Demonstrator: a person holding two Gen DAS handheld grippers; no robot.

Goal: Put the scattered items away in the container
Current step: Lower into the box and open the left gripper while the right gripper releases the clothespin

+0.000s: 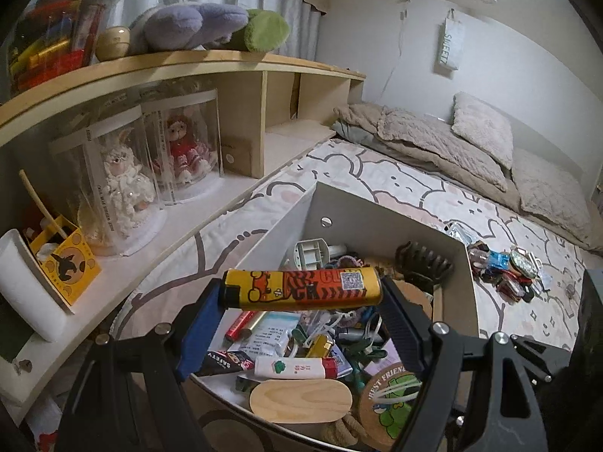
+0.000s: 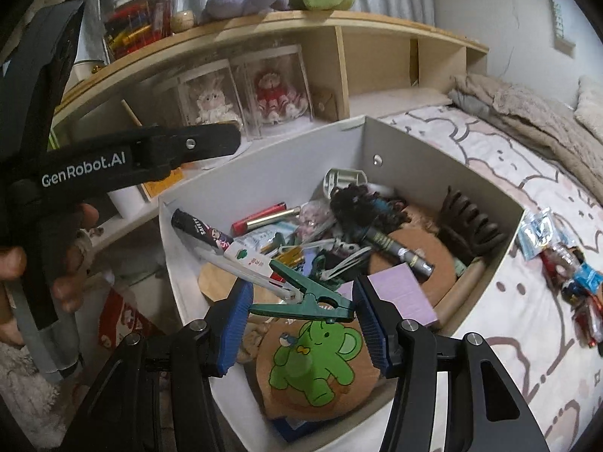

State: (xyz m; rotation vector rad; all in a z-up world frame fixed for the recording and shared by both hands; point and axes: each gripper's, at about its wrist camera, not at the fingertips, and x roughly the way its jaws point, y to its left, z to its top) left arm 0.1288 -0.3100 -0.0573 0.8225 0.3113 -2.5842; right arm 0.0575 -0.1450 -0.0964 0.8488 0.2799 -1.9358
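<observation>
Yellow-and-orange printed plastic marks the lighter (image 1: 301,289) that our left gripper (image 1: 301,301) clamps end to end, level above the open grey box (image 1: 377,207), while our right gripper (image 2: 301,309) pinches a green clothes peg (image 2: 305,301) crosswise over the same container (image 2: 433,150). Both loads hang over a heap that already fills the box: tubes, a brown hair claw (image 2: 471,222), a wooden oval (image 1: 301,399) and an elephant coaster (image 2: 316,361). We judge the main risk to be a drop onto that pile, since the round lighter could roll off the wooden oval, and the peg could bounce toward the low near rim. The two tools also sit near each other, so letting go together may knock one against the other. More wrapped bits (image 1: 508,271) lie on the bedsheet (image 1: 377,177) just beyond the box's right wall, possibly sweets, though the view is too small to tell. Open room lies that way; the shelf (image 1: 188,207) crowds the left.
</observation>
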